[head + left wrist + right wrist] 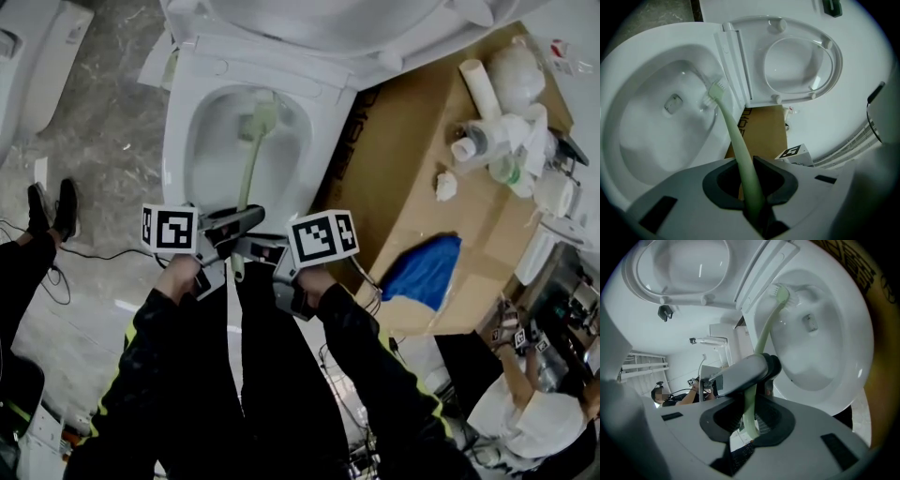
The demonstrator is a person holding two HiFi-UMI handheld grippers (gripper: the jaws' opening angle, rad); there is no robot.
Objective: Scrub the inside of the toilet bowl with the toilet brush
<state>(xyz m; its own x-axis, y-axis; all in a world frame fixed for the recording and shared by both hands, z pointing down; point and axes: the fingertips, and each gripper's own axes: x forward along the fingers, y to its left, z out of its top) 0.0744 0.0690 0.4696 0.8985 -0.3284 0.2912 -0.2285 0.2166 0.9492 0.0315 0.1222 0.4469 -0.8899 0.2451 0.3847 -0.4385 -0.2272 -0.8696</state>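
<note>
A white ceramic toilet bowl (178, 122) stands at the far middle of the scene, with its white plastic seat and lid (797, 61) raised behind it. The pale green plastic toilet brush (249, 164) reaches from the two grippers into the bowl. Its bristled head (717, 91) presses against the bowl's inner wall, high up near the far rim.

The left gripper (246, 219) has its jaws closed tight on the brush's handle, a little way up from the handle's near end. The right gripper (246, 249) sits just nearer the person, almost touching the left one. Its jaws are likewise clamped on the handle's near end, and in the right gripper view the left gripper's jaw lies across the handle just ahead of it.

Right of the toilet is a large brown cardboard box (422, 141), touching or just beside the bowl. White plastic bottles and wrapped fittings (506, 122) are gathered on its far right part. A crumpled blue cloth (427, 272) lies on its near part. At the near right a person in a white top (534, 422) sits low by the floor. At the left, a pair of black shoes (52, 208) rests on the grey mottled floor (103, 131).
</note>
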